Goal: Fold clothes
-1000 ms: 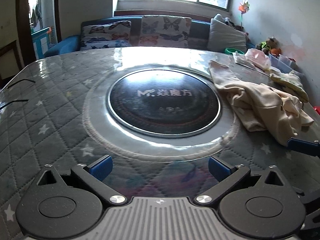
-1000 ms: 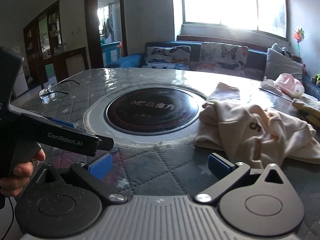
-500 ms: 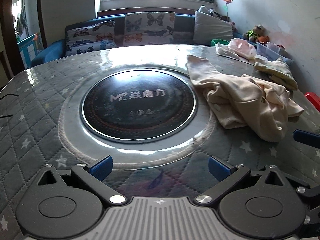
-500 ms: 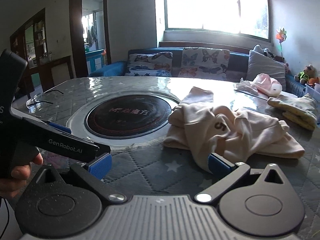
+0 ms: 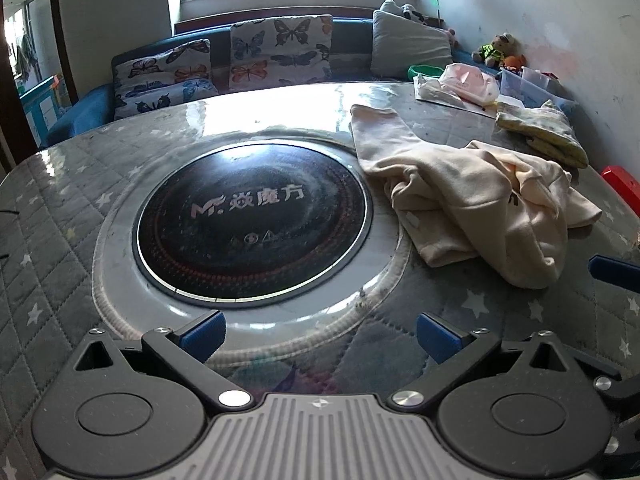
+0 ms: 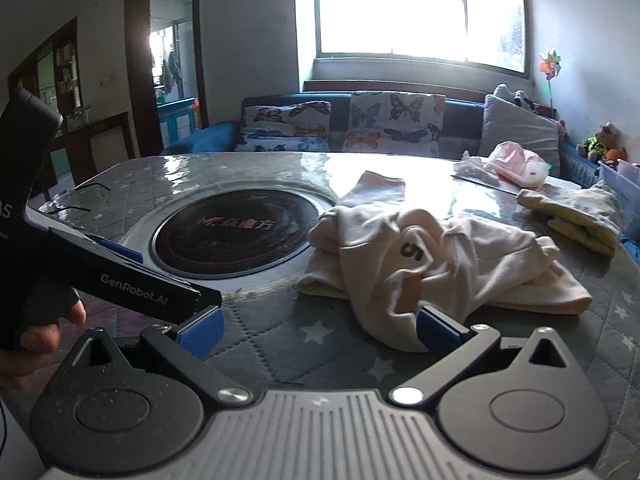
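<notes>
L gripper (image 5: 318, 330) held low over quilted table (image 5: 60, 216), fingers spread wide, nothing between; aimed at edge of round cooktop (image 5: 252, 220). In R wrist view it is seen from the side at left, w/ a hand (image 6: 38, 326) wrapped on its grip. R gripper (image 6: 318, 330) also spread wide, nothing gripped; its R blue pad (image 6: 436, 326) sits at the near hem of the cream garment (image 6: 432, 260), contact can't be told. Garment lies crumpled on table, R of cooktop, dark "S" mark up. Beyond: folded yellow cloth (image 6: 580, 212), pink item (image 6: 516, 162), sofa w/ butterfly cushions (image 6: 396, 120), window.

Vs 0.5 s ago: garment is seen nearer R pad; L view is shifted closer twd garment. Both sets of tongs unchanged in spread.
</notes>
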The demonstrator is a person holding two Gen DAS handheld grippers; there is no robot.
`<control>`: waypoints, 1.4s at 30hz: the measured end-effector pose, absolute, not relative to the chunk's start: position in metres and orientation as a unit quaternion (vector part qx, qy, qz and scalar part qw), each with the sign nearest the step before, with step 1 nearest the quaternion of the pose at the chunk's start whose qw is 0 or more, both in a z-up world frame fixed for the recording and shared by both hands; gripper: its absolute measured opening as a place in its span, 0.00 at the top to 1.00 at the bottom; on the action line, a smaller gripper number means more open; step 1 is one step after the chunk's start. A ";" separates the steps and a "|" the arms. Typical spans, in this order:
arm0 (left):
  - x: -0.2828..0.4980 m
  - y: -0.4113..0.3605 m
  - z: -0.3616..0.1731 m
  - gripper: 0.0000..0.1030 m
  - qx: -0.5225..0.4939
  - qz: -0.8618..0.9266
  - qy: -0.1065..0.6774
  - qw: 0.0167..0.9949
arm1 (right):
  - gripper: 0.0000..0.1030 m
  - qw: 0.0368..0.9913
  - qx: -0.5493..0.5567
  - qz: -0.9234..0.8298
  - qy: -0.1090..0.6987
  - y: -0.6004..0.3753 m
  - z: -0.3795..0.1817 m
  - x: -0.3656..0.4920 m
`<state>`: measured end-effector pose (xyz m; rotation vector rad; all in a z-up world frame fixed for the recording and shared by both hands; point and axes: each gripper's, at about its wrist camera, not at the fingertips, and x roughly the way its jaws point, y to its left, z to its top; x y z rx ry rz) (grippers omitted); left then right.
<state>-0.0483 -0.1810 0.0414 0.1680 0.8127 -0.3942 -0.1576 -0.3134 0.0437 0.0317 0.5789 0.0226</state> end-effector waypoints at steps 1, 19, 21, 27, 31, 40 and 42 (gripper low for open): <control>-0.046 -0.183 0.042 0.00 0.082 -0.191 0.392 0.896 | 0.00 0.958 0.017 0.010 0.286 -0.315 0.044 -0.157; -0.016 -0.235 0.054 0.00 0.100 -0.219 0.398 0.885 | 0.00 0.952 0.041 -0.034 0.302 -0.360 0.049 -0.139; -0.014 -0.240 0.055 0.00 0.100 -0.224 0.397 0.884 | 0.01 0.951 0.043 -0.040 0.304 -0.365 0.049 -0.137; -0.003 -0.259 0.064 0.01 0.100 -0.238 0.388 0.885 | 0.09 0.949 0.057 -0.053 0.306 -0.383 0.051 -0.129; 0.006 -0.273 0.071 0.03 0.096 -0.244 0.386 0.884 | 0.17 0.948 0.065 -0.061 0.305 -0.393 0.053 -0.120; 0.026 -0.301 0.071 0.11 0.100 -0.249 0.394 0.879 | 0.41 0.944 0.066 -0.074 0.315 -0.405 0.052 -0.097; 0.028 -0.304 0.067 0.17 0.104 -0.250 0.395 0.878 | 0.46 0.941 0.068 -0.075 0.323 -0.407 0.049 -0.092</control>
